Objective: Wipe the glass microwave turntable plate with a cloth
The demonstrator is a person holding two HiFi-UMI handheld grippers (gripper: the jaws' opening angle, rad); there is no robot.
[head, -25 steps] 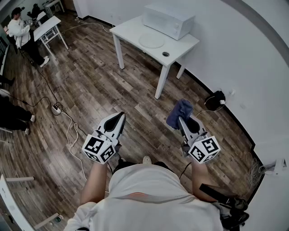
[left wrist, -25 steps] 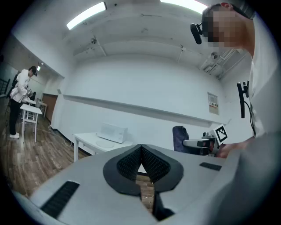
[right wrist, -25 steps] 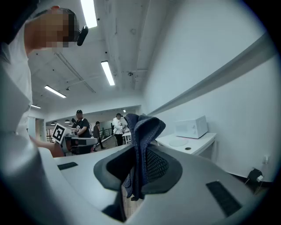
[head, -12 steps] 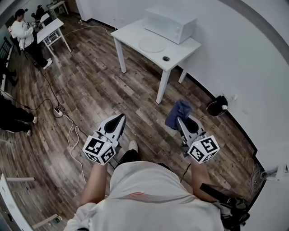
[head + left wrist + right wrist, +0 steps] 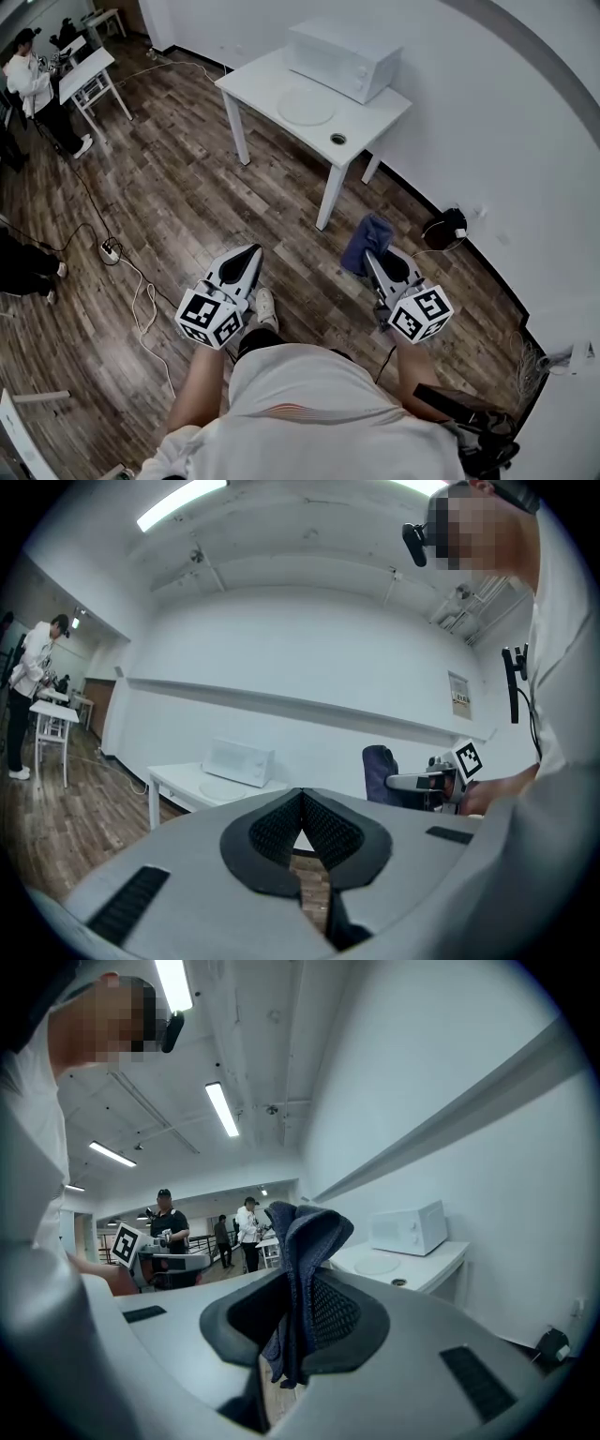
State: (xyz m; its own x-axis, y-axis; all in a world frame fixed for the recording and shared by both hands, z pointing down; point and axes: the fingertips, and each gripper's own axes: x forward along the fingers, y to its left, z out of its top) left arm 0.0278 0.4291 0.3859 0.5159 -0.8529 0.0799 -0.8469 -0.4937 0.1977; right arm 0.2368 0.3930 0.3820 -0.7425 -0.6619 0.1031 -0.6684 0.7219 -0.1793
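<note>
Cloth (image 5: pixel 309 1241), pinched in right tongs (image 5: pixel 296 1326), sticks out forward beyond their tips.

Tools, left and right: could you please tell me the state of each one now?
Left tool: shut, nothing in it.
Right tool: shut on the blue cloth.

The head view looks steeply down over the left tool (image 5: pixel 250 254) and right tool (image 5: pixel 372 261), the desk (image 5: pixel 258 80) well ahead. Each tool view looks level along its own jaws toward that far desk, catching the other tool.
</note>
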